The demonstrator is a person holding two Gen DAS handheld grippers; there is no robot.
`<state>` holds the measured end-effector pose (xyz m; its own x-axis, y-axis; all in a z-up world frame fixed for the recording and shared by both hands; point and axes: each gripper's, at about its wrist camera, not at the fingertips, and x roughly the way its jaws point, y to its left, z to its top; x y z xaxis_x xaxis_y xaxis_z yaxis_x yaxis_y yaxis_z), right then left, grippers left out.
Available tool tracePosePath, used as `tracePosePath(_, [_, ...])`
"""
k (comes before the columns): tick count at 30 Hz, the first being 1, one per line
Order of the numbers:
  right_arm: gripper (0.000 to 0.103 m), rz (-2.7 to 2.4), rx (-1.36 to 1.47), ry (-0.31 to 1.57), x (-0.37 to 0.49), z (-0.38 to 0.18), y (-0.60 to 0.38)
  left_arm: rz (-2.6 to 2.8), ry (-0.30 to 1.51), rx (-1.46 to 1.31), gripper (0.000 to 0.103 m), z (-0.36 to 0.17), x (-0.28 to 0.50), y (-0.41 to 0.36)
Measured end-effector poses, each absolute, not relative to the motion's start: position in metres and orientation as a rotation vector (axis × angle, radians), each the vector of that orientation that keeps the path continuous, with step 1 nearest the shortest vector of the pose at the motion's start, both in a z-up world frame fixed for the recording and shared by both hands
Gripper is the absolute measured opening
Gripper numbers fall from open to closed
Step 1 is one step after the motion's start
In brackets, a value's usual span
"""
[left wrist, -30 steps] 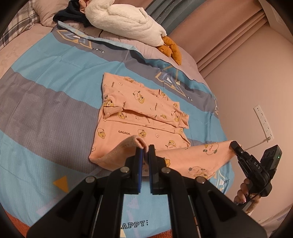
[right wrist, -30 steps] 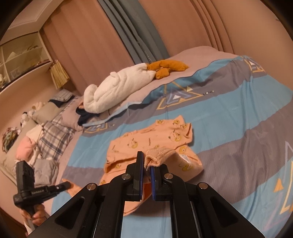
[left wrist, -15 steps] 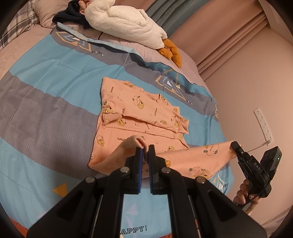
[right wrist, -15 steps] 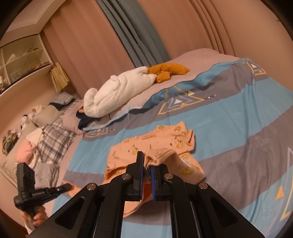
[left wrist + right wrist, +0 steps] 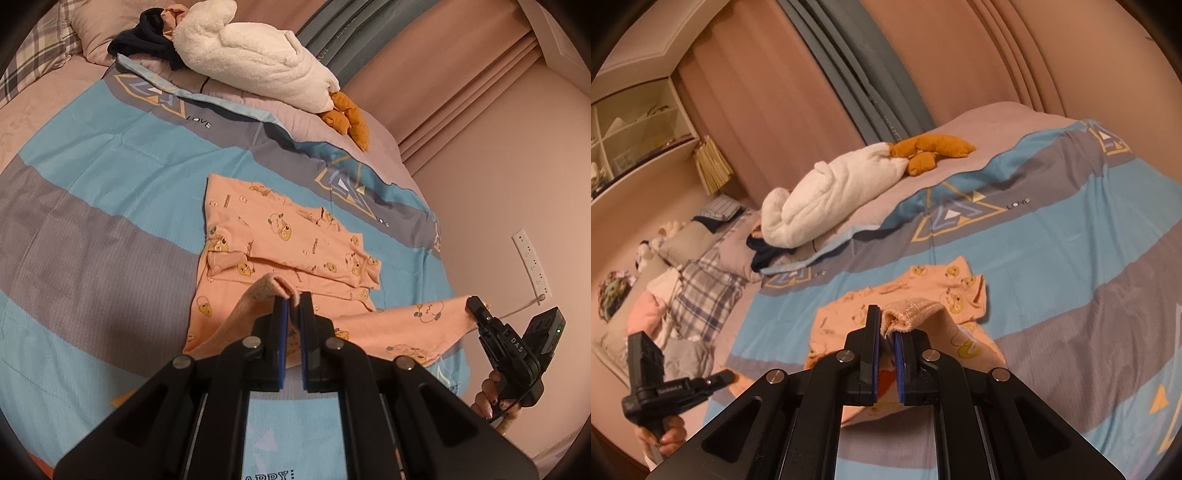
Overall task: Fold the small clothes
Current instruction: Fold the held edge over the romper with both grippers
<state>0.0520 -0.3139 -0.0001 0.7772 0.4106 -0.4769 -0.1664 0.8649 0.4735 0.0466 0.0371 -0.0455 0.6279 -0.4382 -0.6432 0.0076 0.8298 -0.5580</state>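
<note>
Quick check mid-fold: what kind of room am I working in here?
Most likely a bedroom at home. The peach garment lies on a bed with a blue-and-grey striped duvet, pillows sit at its head, and full-length curtains hang behind it.

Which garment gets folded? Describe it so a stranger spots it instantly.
Start at the bed's blue-and-grey striped duvet. In its middle lies a peach baby garment printed with yellow cartoon ducks, its near edge lifted by both claws. The white plush goose and dark clothes sit farther back, by the pillows.
</note>
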Motion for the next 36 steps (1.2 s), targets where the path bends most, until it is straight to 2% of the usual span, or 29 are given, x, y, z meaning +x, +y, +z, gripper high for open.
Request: tracePosePath(36, [0.008, 0.411, 0.428, 0.508, 0.133, -0.011, -0.305, -0.216, 0.795, -0.585, 0.005, -0.049, 0.150, 0.045])
